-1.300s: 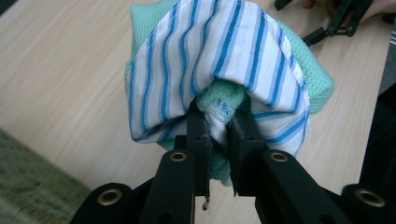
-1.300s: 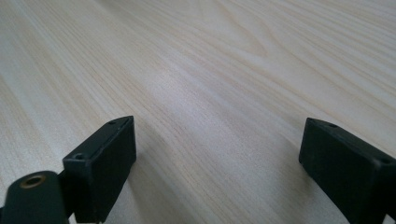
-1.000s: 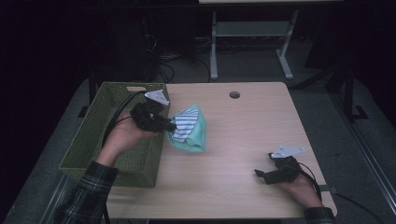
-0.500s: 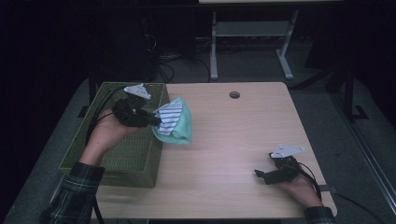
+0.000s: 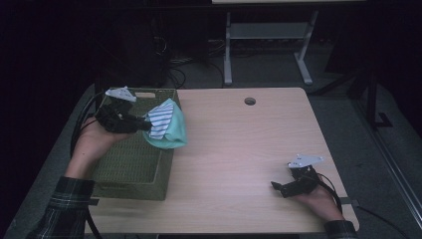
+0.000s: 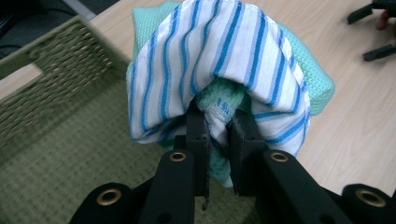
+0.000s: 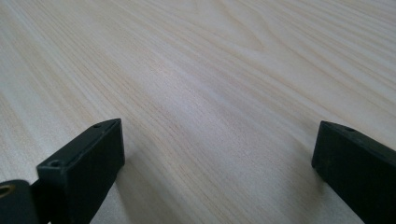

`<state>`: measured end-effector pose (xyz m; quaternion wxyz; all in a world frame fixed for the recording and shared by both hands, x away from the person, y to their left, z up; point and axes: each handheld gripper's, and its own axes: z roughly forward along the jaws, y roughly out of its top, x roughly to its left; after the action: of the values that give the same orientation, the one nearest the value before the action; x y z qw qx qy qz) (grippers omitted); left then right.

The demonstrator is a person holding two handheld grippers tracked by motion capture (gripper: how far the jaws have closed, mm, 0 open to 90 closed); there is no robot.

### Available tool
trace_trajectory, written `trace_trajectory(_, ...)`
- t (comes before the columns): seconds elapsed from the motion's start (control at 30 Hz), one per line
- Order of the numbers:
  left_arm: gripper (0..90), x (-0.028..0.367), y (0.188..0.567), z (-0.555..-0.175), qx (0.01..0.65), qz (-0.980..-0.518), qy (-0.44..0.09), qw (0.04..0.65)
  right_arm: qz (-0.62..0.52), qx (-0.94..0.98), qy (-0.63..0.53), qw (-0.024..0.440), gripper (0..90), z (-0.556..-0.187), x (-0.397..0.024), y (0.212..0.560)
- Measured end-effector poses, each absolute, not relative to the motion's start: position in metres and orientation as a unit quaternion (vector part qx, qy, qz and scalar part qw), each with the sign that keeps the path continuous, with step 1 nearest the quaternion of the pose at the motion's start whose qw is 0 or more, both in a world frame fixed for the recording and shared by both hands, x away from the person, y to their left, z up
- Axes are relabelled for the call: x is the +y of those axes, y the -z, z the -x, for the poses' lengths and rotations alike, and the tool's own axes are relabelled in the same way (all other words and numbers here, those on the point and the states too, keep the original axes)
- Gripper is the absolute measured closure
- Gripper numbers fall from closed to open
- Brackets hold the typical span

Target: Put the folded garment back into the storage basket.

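Looking down from the high view, the left gripper (image 5: 142, 125) holds a bundle of cloths (image 5: 167, 126) in the air over the right rim of the basket (image 5: 124, 167), so the bundle hangs partly above the basket and partly above the table (image 5: 239, 149); the lift looks done, while the drop into the basket is not. The right gripper (image 5: 279, 187) rests low near the table's right front corner, well apart from the bundle, with nothing between its jaws. In the left gripper view, the 2 jaws stand narrow and pinch a fold of the cloths (image 6: 219, 79): a white one with blue stripes draped over a green one, both caught together. The basket's (image 6: 56, 140) woven floor shows bare below and to the left, which suggests the remaining work is to bring the bundle fully over it and let go. In the right gripper view, the jaws stand wide, having just been opening, with bare table (image 7: 196, 84) between them and no thing held.
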<state>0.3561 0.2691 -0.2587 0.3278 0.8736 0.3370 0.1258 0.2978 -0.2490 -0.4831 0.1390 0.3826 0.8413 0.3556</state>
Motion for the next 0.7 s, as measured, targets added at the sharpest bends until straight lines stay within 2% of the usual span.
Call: trace_trajectory(0.7, 79.3, 0.327, 0.277, -0.353, 0.413, -0.842, -0.148, 0.315, -0.382, 0.842, -0.356, 0.139, 2.2, -0.298, -0.249, 0.483)
